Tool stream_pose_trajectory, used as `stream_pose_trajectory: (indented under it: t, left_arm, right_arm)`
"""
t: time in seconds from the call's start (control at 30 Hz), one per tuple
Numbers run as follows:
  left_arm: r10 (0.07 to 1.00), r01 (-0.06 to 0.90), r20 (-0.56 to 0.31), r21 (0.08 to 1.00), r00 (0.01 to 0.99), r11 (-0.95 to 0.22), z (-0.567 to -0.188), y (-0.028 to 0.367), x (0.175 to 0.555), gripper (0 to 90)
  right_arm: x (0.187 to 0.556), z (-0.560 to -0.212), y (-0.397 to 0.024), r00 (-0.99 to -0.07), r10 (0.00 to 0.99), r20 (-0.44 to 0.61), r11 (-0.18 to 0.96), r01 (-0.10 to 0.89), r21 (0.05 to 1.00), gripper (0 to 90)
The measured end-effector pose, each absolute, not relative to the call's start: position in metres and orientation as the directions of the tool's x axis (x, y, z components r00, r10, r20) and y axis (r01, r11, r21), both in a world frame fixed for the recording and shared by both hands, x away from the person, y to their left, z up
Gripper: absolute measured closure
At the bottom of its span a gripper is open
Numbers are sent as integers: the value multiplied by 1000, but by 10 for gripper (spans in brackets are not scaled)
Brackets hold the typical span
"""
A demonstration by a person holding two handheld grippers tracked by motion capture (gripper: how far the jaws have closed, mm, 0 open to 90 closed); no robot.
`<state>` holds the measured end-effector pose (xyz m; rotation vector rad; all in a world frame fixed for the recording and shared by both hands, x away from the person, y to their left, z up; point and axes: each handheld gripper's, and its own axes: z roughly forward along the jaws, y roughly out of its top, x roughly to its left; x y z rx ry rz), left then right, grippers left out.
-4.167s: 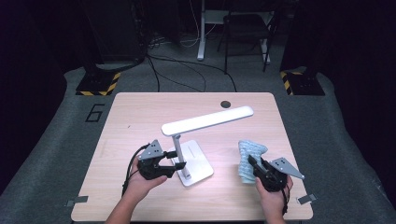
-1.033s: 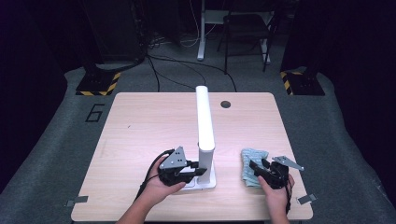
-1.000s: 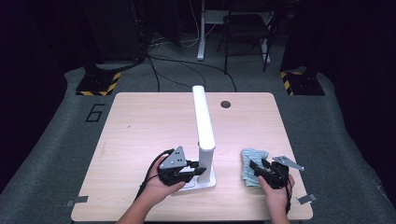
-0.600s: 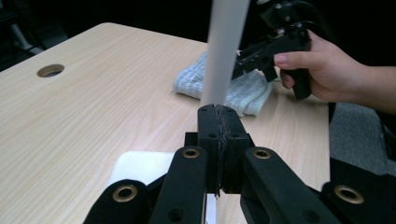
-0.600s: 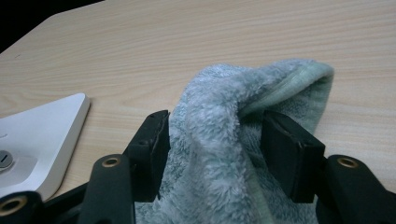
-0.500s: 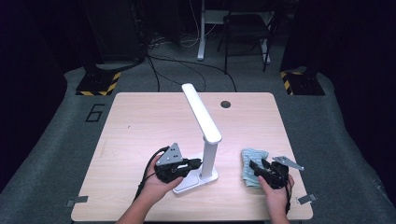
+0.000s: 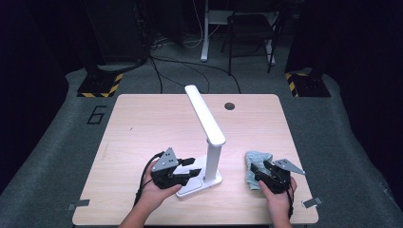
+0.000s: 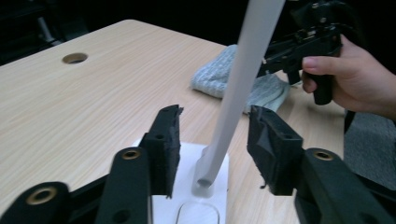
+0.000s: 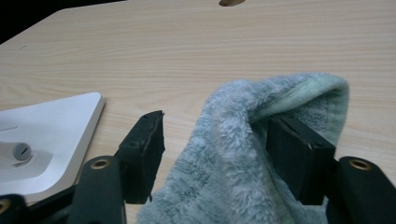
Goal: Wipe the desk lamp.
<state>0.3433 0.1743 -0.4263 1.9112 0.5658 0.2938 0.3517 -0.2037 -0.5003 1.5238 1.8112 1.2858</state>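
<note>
Item 1: lamp [image 7: 207, 142], white, upright on the table [image 7: 142, 123] near its front edge; flat base [image 8: 187, 205], post [image 8: 233, 102] rising tilted, head reaching toward the far side.

Item 2: left gripper [image 7: 187, 168], held level just left of the lamp. Its jaws have just been opening; they stand apart on either side of the post, pads [image 8: 166, 149] clear of it.

Item 3: cloth [image 7: 254, 164], pale blue-grey, crumpled, just right of the lamp.

Item 4: right gripper [image 7: 259, 172], at the cloth's near edge. Its jaws have just been opening; the cloth bulges between them, draped against 1 pad [image 9: 299, 154], the other [image 9: 144, 149] clear of it, so released.
</note>
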Motion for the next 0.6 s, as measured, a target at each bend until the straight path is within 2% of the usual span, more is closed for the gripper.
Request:
stream_pose_trajectory:
  t: [0.17,0.33,0.6]
  left_arm:
    - [538,279,-82,914,839,-295,-432,195,338,467]
    - [575,285,-79,917,814,-277,-435,211,333,463]
    - [603,299,-92,920,792,-253,-443,227,330,420]
  right_arm:
    - [349,-494,-197,-320,927,197,-15,493,870,322]
    - [347,-489,-192,-346,913,215,-14,500,866,300]
    - [337,-485,-187,-354,909,220,-27,476,879,193]
